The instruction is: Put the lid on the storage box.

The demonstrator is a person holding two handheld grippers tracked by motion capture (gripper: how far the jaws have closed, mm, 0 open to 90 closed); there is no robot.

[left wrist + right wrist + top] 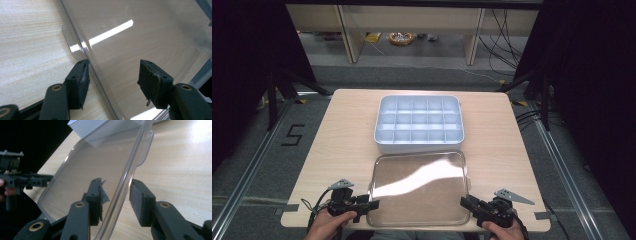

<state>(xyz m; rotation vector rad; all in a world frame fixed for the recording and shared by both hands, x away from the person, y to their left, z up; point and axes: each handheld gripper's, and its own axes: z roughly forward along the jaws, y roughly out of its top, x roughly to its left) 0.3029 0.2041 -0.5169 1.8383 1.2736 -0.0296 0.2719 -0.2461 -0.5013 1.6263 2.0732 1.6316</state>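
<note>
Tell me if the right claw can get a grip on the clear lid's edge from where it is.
Probably yes: the right claw already straddles the lid rim, its jaws apart with nothing else between them.

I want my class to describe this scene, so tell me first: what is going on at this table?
A person holds a pair of tongs in each hand at the near edge of a wooden table. A clear plastic lid lies between them, in front of a pale compartment box with empty cells. The left tongs stand open astride the lid's left rim. The right tongs straddle its right rim, but the pads are not pressing on it.
</note>
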